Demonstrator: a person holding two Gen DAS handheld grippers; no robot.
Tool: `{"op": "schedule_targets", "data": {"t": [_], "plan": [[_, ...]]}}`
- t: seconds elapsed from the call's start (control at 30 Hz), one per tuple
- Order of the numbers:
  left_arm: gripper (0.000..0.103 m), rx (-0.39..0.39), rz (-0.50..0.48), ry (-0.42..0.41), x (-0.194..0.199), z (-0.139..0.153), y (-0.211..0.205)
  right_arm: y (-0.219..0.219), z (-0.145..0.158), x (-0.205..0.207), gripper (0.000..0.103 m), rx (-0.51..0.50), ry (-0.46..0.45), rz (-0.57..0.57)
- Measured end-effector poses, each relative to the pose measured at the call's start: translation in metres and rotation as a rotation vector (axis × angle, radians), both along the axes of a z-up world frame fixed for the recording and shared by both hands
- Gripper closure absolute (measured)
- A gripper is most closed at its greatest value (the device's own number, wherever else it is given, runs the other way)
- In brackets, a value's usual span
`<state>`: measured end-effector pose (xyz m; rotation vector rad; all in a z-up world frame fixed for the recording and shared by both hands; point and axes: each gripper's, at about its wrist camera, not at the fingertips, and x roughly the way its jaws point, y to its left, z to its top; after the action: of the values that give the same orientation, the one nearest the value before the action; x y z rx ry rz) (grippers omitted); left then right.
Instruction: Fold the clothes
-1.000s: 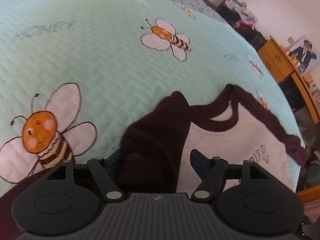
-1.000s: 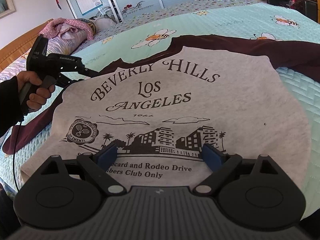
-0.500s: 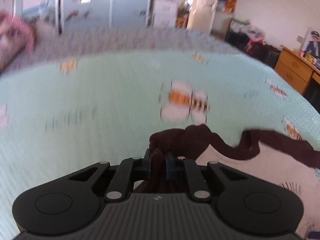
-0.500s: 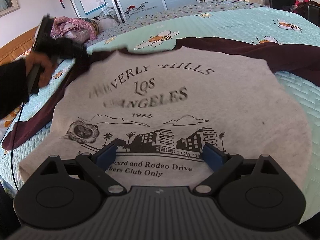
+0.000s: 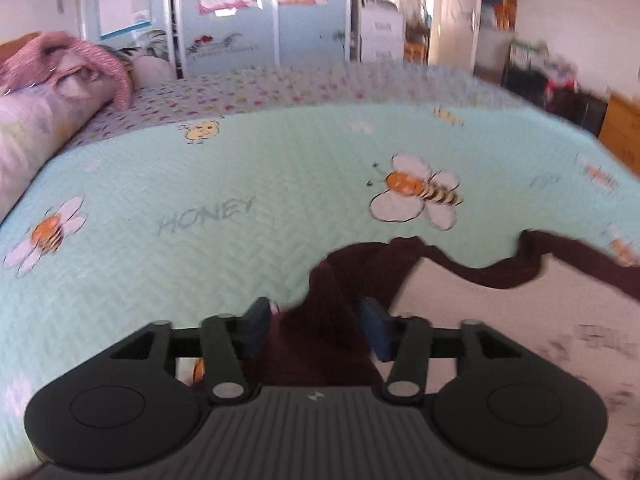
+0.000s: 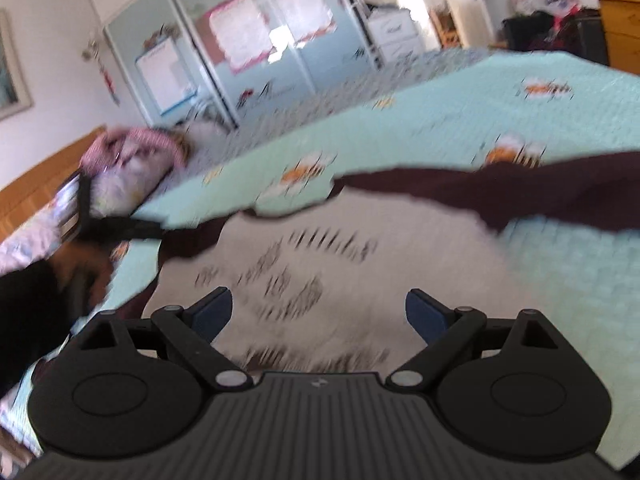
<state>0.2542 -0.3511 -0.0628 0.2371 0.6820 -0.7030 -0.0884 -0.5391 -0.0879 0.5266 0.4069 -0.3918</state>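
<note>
"HONEY" (image 5: 206, 216) on the quilt (image 5: 240, 184); shirt (image 6: 360, 280) print blurred; left tool (image 5: 316, 328) and right tool (image 6: 318, 314) both agape.

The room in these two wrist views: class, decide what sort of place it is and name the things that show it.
Most likely a home bedroom, perhaps a child's. A bed under a mint quilt printed with bees fills both views, a wardrobe with sliding doors and posters stands behind it, and a wooden dresser sits at the side.
</note>
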Motion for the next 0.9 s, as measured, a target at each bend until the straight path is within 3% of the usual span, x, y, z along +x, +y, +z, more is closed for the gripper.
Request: {"op": "schedule_targets", "data": {"t": [0.1, 0.3, 0.47, 0.6, 0.67, 0.7, 0.73, 0.77, 0.8, 0.9], "plan": [[0.045, -0.054, -0.035, 0.055, -0.037, -0.001, 0.029, -0.032, 0.008, 0.011, 0.009, -0.006, 0.0, -0.003], [0.044, -0.116, -0.033, 0.182, -0.08, -0.026, 0.066, -0.112, 0.017, 0.074, 0.009, -0.154, 0.09, 0.09], [0.045, -0.095, 0.002, 0.239, -0.074, -0.041, 0.065, -0.181, -0.007, 0.149, 0.009, -0.119, 0.201, 0.171], [0.044, -0.084, 0.025, 0.275, -0.073, -0.052, 0.067, -0.195, -0.041, 0.186, 0.01, -0.099, 0.329, 0.235], [0.044, -0.084, 0.032, 0.284, -0.075, -0.055, 0.069, -0.19, -0.052, 0.192, 0.02, -0.13, 0.366, 0.245], [0.044, -0.083, 0.035, 0.286, -0.075, -0.056, 0.069, -0.188, -0.052, 0.189, 0.041, -0.122, 0.35, 0.247], [0.044, -0.082, 0.038, 0.289, -0.076, -0.057, 0.069, -0.187, -0.051, 0.185, 0.072, -0.111, 0.33, 0.249], [0.044, -0.081, 0.041, 0.291, -0.076, -0.058, 0.069, -0.19, -0.046, 0.183, 0.086, -0.091, 0.317, 0.253], [0.044, -0.081, 0.041, 0.29, -0.077, -0.058, 0.069, -0.193, -0.041, 0.182, 0.092, -0.069, 0.304, 0.258], [0.044, -0.087, 0.037, 0.272, -0.079, -0.05, 0.069, -0.202, -0.014, 0.187, 0.093, -0.176, 0.288, 0.195]]}}
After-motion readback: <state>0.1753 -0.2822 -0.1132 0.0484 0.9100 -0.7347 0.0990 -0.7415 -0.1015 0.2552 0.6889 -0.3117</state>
